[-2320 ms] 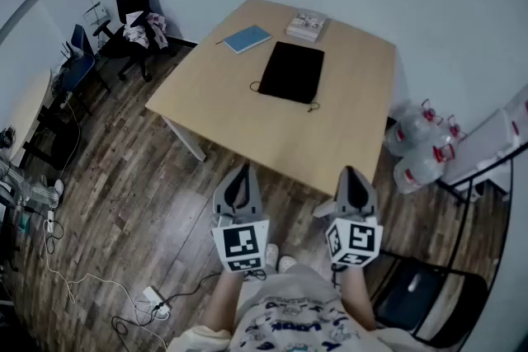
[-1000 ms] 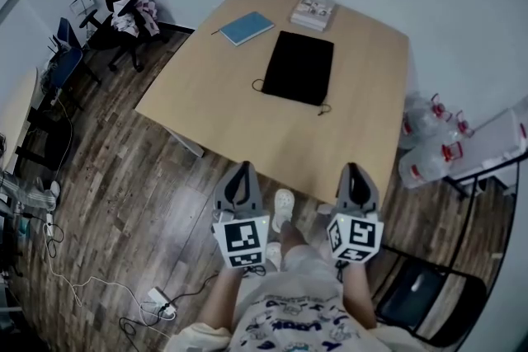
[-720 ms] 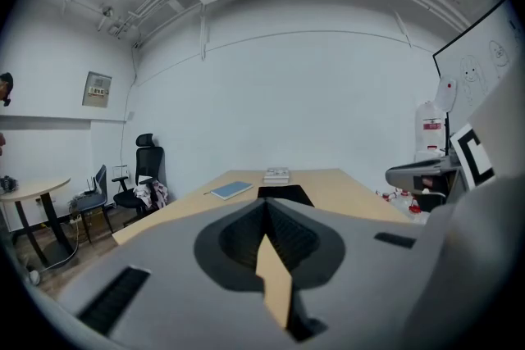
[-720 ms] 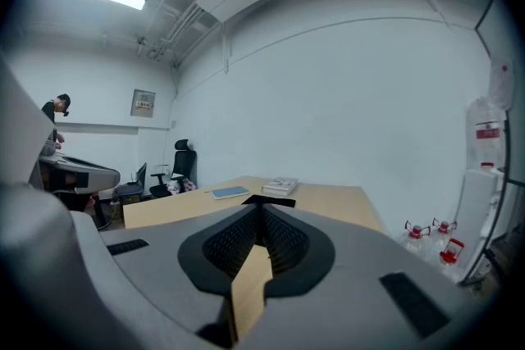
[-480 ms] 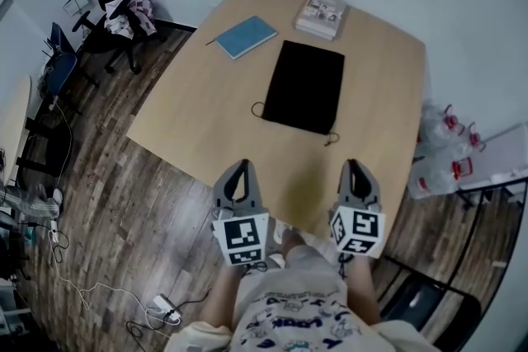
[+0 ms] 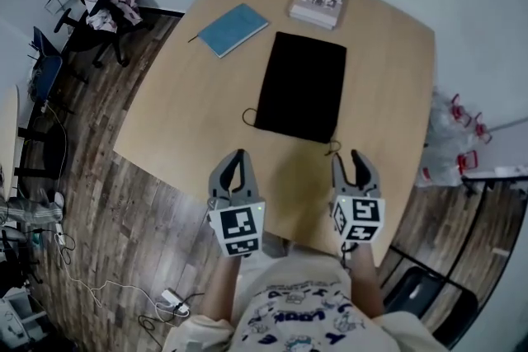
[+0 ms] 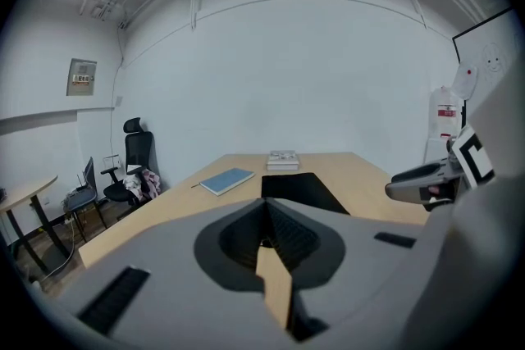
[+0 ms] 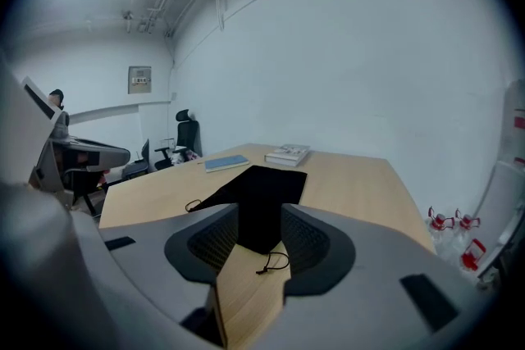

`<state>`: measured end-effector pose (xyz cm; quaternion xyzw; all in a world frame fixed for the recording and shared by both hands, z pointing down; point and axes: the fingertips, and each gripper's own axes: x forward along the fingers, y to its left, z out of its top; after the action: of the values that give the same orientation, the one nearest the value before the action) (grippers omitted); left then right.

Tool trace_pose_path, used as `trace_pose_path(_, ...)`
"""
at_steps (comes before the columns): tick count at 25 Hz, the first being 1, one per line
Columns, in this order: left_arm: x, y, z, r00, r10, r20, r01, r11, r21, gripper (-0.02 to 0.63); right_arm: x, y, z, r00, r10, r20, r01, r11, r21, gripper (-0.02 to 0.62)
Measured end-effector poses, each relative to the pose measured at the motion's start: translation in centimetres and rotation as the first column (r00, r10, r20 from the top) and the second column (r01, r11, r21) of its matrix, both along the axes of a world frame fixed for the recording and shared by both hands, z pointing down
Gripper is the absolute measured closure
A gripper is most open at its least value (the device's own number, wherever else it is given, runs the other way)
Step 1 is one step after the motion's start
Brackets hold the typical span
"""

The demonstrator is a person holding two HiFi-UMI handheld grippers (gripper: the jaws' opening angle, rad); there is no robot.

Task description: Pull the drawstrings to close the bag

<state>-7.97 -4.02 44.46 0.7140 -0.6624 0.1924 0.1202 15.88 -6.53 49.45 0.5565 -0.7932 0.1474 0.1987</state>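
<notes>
Left tool (image 6: 238, 152): over the surface's (image 6: 181, 128) near edge, jaws together, empty.
Right tool (image 6: 346, 156): same edge, jaws just been opening, now apart; a drawstring (image 6: 332, 147) loop lies just ahead, ungripped.
Bag (image 6: 301, 85): black, flat, mid-surface, loops at its near corners.
Far edge: blue notebook (image 6: 233, 30) left, books (image 6: 319, 0) right.

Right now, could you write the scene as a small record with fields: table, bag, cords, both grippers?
table: light wood
bag: black, flat, mouth toward the person, not cinched
left cord: loop at near left corner
right cord: loop at near right corner
beyond the bag: blue notebook; stack of books
left gripper: jaws together, empty
right gripper: jaws just opening, nothing gripped; right cord just ahead
</notes>
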Motion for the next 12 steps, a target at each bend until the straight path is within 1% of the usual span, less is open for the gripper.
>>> trace_pose_path(3,-0.2,-1.2,1.2,1.000,0.019,0.005,-0.019,0.999,-0.034,0.606,0.0,-0.7,2.0,1.000,0.005,-0.011,-0.006,0.998,-0.056,0.433)
trace_pose_path(8,-0.8,-3.2,3.9,0.998,0.062,0.010,-0.061,0.993,-0.098,0.606,0.5,-1.7,4.7,0.998,0.028,-0.055,-0.035,0.990,-0.135,0.419)
trace_pose_path(10,-1.1,-4.1,5.1,0.996,0.094,0.012,-0.091,0.987,-0.131,0.606,0.4,-2.2,5.5,0.997,0.038,-0.063,-0.047,0.987,-0.152,0.412)
trace_pose_path(12,-1.3,-5.1,6.4,0.990,0.139,0.014,-0.135,0.975,-0.174,0.606,0.3,-2.8,6.1,0.996,0.041,-0.076,-0.053,0.984,-0.171,0.402)
